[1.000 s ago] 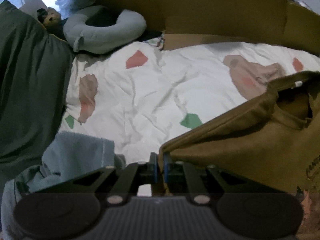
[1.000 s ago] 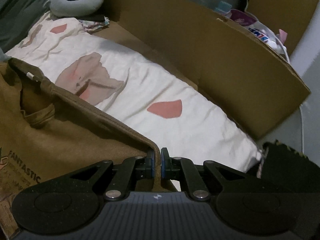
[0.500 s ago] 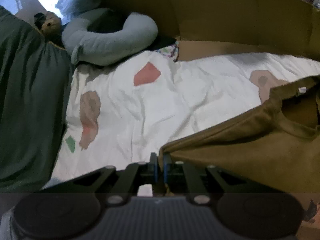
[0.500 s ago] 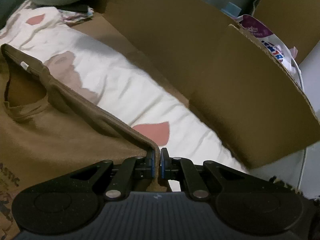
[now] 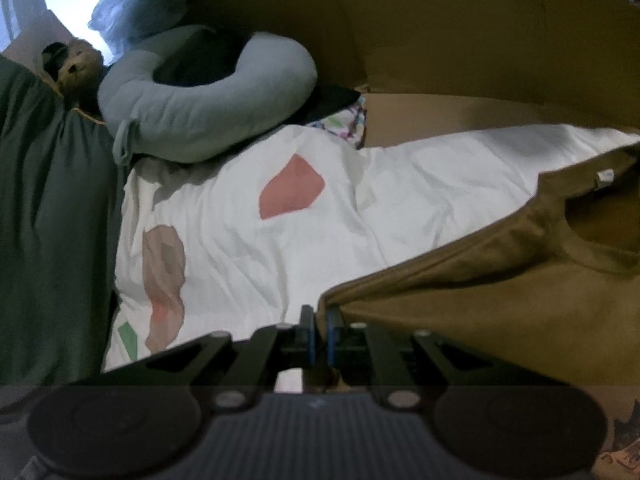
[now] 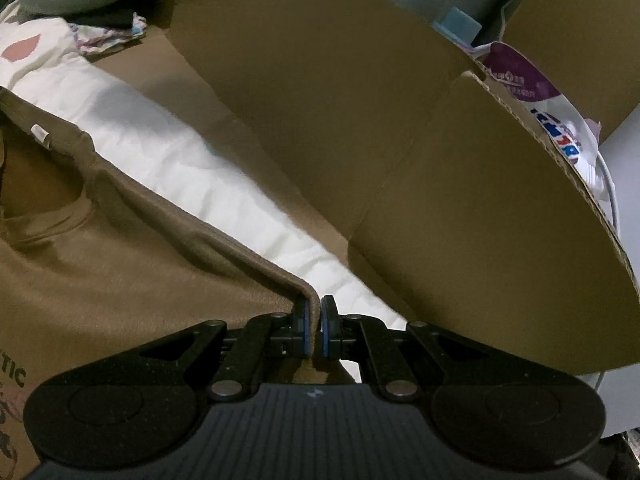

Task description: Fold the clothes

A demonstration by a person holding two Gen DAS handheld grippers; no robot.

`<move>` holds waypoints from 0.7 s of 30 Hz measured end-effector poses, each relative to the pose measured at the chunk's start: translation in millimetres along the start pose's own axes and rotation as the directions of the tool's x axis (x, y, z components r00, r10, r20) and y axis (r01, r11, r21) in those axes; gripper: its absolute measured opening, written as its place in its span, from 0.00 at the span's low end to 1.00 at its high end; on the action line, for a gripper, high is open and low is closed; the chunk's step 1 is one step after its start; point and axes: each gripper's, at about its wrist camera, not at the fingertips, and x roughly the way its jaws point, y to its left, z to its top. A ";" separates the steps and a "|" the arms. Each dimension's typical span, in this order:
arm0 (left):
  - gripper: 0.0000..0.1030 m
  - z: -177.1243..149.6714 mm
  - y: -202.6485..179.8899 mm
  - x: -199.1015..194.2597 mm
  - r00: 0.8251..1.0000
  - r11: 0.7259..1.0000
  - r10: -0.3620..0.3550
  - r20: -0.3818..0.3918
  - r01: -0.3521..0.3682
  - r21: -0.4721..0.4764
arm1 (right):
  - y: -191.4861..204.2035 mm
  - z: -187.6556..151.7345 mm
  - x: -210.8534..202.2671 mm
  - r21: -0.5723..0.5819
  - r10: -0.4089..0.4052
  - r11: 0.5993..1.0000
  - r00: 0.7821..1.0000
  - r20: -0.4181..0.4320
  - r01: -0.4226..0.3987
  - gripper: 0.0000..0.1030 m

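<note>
Brown shirt (image 5: 500, 300) edge is pinched by both left tongs (image 5: 319, 334) and right tongs (image 6: 313, 330), clamped tight.

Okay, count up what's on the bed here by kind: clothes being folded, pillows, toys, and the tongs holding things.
Brown T-shirt: 1
Grey U-shaped neck pillow: 1
Small plush toy: 1
Tongs, each shut on a corner of the T-shirt: 2, left and right
Total: 5

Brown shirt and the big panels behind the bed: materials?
Brown shirt: looks like soft matte knit, probably cotton jersey; it drapes and creases, with a ribbed collar. Panels: corrugated cardboard, matte tan; fluting shows along the cut top edge, plus straight fold lines.
</note>
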 end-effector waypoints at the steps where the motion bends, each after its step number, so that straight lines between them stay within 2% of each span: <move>1: 0.06 3.5 -1.4 2.6 1.000 1.000 0.006 0.002 -0.006 0.007 | -0.3 2.4 2.8 0.003 -0.005 1.000 1.000 0.001 0.005 0.04; 13: 0.06 33.2 -0.3 37.1 0.999 0.999 0.034 -0.005 -0.034 -0.012 | -4.7 21.8 39.0 0.012 -0.049 0.999 0.999 -0.007 0.049 0.04; 21: 0.06 46.4 -0.2 48.8 0.999 0.998 0.052 0.001 -0.052 -0.039 | -11.0 30.6 46.0 0.033 -0.078 0.996 0.997 0.017 0.077 0.04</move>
